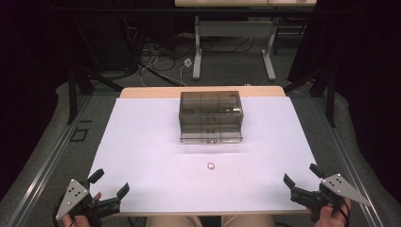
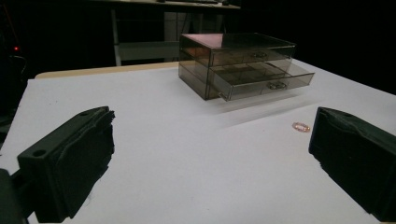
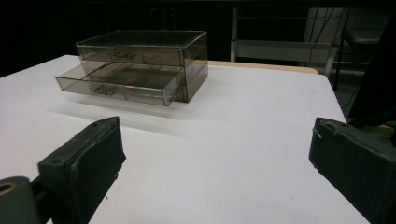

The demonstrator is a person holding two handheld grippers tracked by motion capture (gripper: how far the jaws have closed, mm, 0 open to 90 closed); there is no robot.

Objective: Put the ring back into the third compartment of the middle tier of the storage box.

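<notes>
A smoky clear two-drawer box (image 1: 211, 116) stands at the middle back of the white table; its lower drawer (image 2: 261, 80) is pulled partly out, also seen in the right gripper view (image 3: 116, 84). A small pinkish ring (image 1: 211, 165) lies flat in front of the box, and in the left gripper view the ring (image 2: 301, 126) sits near the right jaw. My left gripper (image 1: 109, 182) rests at the near left corner, open and empty. At the near right corner my right gripper (image 1: 301, 173) is open and empty too. Both are far from the box.
The white table top (image 1: 142, 142) has a wooden strip along its far edge (image 1: 151, 92). Beyond it stand a desk frame (image 1: 234, 52) and loose cables on the floor. Metal rails run along both sides of the table.
</notes>
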